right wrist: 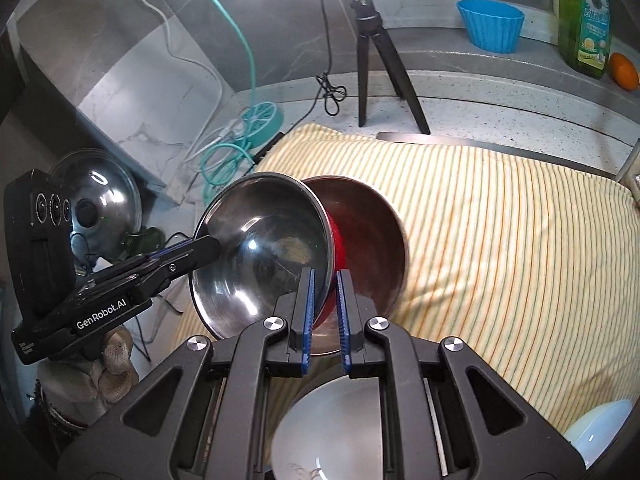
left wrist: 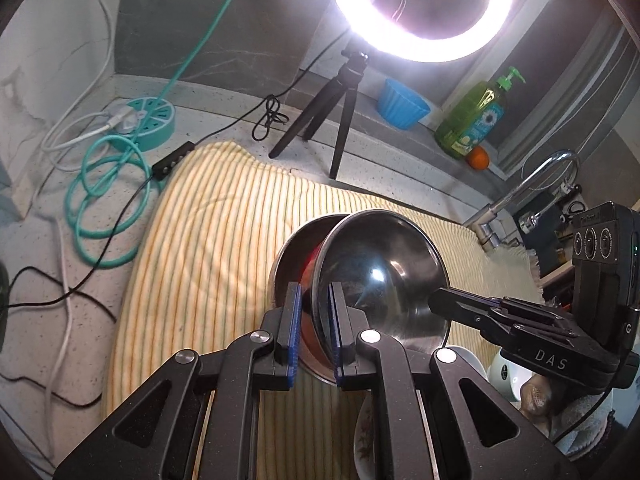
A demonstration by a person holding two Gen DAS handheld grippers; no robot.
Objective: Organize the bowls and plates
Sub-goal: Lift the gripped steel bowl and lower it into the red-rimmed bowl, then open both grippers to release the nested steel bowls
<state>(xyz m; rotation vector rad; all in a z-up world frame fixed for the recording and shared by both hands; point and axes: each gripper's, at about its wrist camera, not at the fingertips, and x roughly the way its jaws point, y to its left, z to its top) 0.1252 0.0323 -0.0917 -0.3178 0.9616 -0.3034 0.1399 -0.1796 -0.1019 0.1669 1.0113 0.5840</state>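
Two metal bowls are held tilted above the striped cloth (right wrist: 500, 216), their rims overlapping. One steel bowl (left wrist: 384, 272) is pinched at its rim by the left claw (left wrist: 315, 332), which is closed on it. A red-sided bowl (right wrist: 360, 232) is clamped at its rim by the right claw (right wrist: 325, 312), likewise closed. Below the claws a white bowl (right wrist: 332, 428) is seen. The cloth is spread over a speckled desk (left wrist: 32, 208), where a tripod (right wrist: 376, 60), a blue cup (right wrist: 490, 24), a green soap bottle (left wrist: 472, 120) and an orange (left wrist: 479, 158) are placed.
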